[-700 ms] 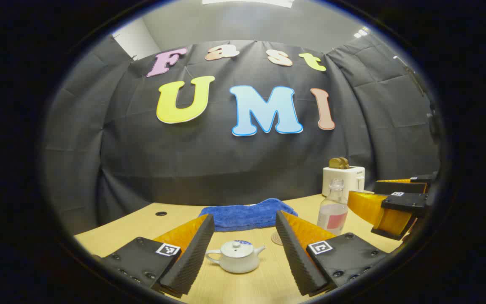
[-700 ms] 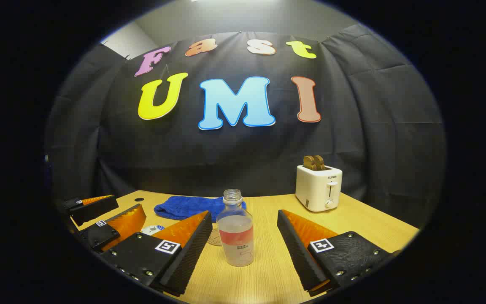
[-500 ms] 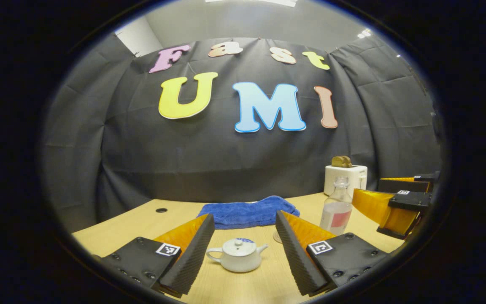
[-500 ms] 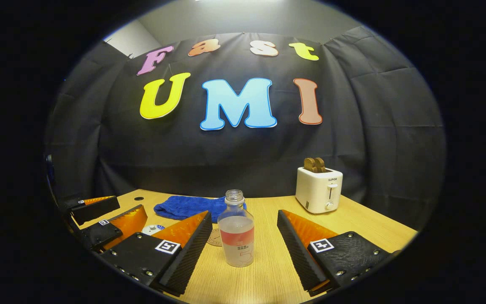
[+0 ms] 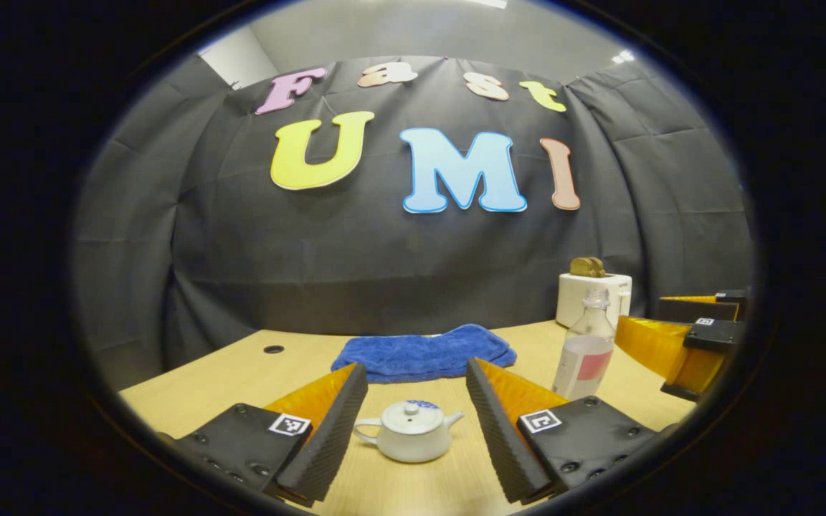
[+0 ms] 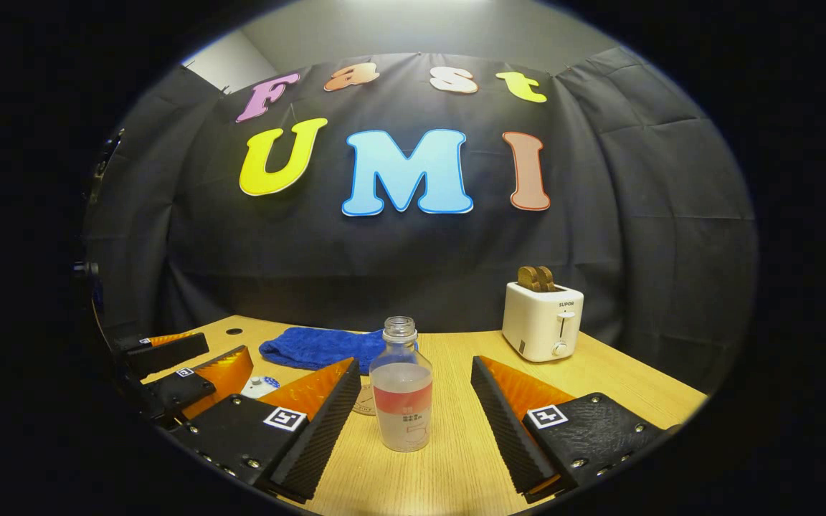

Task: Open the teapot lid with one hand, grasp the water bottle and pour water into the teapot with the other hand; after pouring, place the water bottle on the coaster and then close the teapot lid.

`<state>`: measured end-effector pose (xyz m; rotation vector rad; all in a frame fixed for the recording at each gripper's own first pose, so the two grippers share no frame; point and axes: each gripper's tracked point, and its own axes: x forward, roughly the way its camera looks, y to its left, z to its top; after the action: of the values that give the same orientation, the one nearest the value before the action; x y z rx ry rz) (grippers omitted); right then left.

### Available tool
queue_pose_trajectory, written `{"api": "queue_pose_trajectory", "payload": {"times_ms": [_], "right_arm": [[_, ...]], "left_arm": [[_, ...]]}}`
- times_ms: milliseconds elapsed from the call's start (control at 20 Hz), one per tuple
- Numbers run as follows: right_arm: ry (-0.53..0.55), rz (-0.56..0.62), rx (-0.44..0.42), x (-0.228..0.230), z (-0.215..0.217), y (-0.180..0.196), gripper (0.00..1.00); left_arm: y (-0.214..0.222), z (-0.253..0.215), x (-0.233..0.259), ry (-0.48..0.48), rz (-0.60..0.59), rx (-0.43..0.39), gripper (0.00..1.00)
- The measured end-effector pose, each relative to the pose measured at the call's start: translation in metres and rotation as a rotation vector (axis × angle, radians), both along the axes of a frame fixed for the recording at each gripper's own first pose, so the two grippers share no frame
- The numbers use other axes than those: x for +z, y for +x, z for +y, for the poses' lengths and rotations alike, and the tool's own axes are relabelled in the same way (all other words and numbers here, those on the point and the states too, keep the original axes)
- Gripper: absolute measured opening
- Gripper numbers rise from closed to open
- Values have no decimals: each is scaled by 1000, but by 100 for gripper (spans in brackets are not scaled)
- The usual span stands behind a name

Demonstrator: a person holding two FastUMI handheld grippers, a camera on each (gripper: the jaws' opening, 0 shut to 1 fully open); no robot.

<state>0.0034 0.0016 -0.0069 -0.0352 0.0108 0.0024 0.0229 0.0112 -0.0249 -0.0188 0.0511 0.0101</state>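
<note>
the left hand-held gripper (image 5: 413, 423) hangs released, fingers spread either side of the small white ceramic teapot (image 5: 409, 438), lid on, standing on the light wooden bench (image 5: 205, 380). the right hand-held gripper (image 6: 413, 423) is likewise released around the upright clear plastic water bottle (image 6: 401, 387), uncapped, touching neither finger. a round coaster (image 6: 366, 401) lies just behind the bottle, a crumpled blue cloth (image 5: 424, 352) farther back.

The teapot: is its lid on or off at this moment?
On. In the left gripper view the lid with its small knob sits flat on the teapot, which stands between the open fingers of the left gripper, untouched.
</note>
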Motion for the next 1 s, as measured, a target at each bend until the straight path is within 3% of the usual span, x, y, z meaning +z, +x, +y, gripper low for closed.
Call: {"api": "queue_pose_trajectory", "payload": {"times_ms": [450, 1000], "right_arm": [[-3, 19, -17, -10, -8, 1, 96], [19, 42, -37, -16, -18, 7, 96]], "left_arm": [[41, 3, -40, 23, 89, -6, 88], [54, 8, -71, 6, 158, 3, 78]]}}
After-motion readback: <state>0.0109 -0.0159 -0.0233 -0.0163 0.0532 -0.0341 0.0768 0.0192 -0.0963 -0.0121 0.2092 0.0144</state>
